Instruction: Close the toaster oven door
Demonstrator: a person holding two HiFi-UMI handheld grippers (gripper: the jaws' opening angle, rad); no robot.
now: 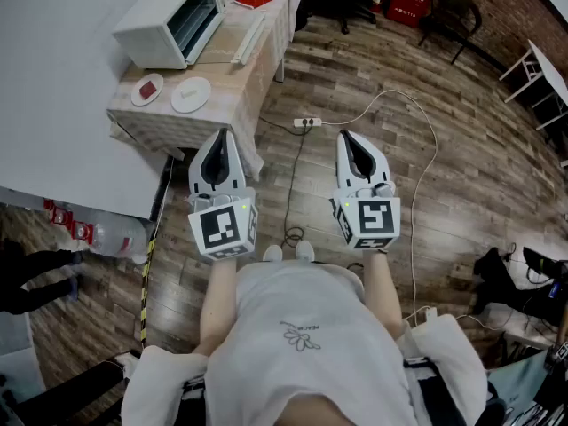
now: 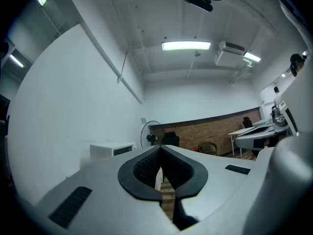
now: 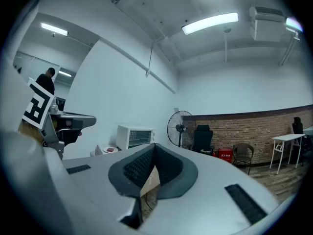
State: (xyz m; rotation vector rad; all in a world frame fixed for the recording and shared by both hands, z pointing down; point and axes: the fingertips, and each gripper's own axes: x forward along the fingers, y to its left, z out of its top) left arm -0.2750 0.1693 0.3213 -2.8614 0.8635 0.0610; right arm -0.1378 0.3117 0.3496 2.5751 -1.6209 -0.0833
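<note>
**Toaster oven well ahead of two closed grippers**

Standing back from the light wooden table [image 1: 232,65], with the white box-shaped toaster oven [image 1: 169,14] sitting at its far end, well apart from both grippers and up and to the left of them in the head view. Showing its glass-fronted door [image 1: 197,9] upright against the oven's front, as far as can be told from this range.

Holding the left gripper [image 1: 223,135] and the right gripper [image 1: 344,135] side by side over the brown plank floor [image 1: 373,78], both pointing forward and touching nothing. Pressing the left gripper's dark-padded fingers [image 2: 139,173] together at the tips, gripping nothing, with only a sliver of floor showing through the hollow behind them. Pressing the right gripper's dark-padded fingers [image 3: 132,168] together at the tips in the same way, again with nothing between them.

Appearing small and distant in both gripper views, the oven lying left of the fingertips in each.

Lying at the table's near end, between the oven and the left gripper: a small round white plate with a red piece on it [image 1: 135,95], and just beside it a second round white plate [image 1: 203,90]. Resting on the floor beyond the grippers: a white power strip [image 1: 307,122].
</note>
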